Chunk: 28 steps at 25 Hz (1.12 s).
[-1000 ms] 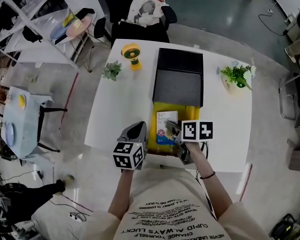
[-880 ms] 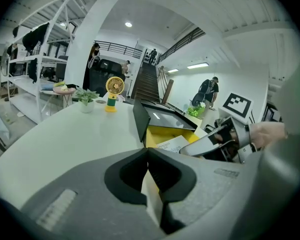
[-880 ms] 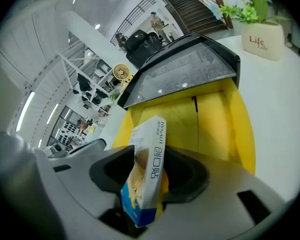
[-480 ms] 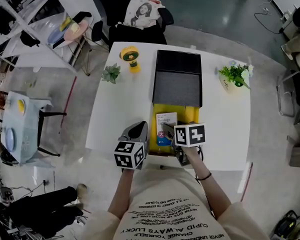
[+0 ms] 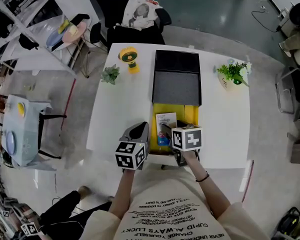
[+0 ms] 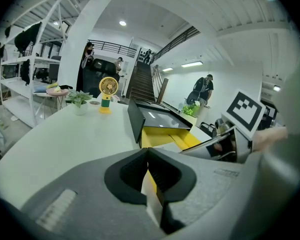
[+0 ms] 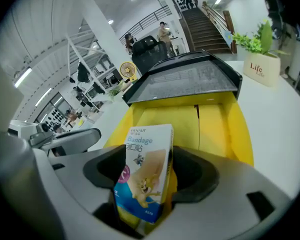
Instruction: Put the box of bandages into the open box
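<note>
Blue-and-white bandage box, lettered "Bandage", perhaps "HYNAUT", sits between opening right tongs.

Both bare forearms reach forward from the body, side by side at the near edge of the scene. The left gripper points away from the person, its marker cube nearest the body and its jaws pressed together with nothing between them. The right gripper sits just to its right, angled slightly leftward, held by the right hand with a dark band on the wrist. Its jaws are opening, with the box of bandages standing loosely between them.
</note>
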### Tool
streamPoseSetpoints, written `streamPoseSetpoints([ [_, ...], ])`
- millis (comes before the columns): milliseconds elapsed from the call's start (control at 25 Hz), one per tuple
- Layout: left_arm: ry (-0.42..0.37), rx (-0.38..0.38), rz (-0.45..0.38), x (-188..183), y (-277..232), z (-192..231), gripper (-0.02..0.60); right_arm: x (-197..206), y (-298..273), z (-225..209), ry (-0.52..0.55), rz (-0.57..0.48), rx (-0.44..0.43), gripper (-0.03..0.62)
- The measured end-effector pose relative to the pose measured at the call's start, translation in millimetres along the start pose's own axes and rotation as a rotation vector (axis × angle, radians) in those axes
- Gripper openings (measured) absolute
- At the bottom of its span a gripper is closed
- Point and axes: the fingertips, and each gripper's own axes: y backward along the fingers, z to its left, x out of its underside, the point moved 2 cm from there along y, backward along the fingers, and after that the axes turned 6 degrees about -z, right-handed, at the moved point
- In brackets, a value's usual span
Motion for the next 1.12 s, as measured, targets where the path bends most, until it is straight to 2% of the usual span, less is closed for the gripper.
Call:
streamPoseSetpoints([
  [320,-0.021,0.017,-0.017,-4.4,5.6,-4.4,0.021,-14.4,21.4,-5.8,0.008,-0.116,0.023,0.267],
  [720,-0.114,0.103,-0.102,-28.8,12.3,-33.7,0.021,-38.0,53.5,-3.4,0.148,-0.247,-0.047,0.047],
  [920,-0.146,0.130,-0.157,-41.6,18.8,-42.8,0.021,-50.8,69.3,-0.6,0.171,-0.334,-0.109,0.008],
  [1120,-0.197,0.148,-0.214,-57.9,27.0,-49.6,0.021,-65.8,91.2,5.6,0.190,-0.459,-0.166,0.005],
])
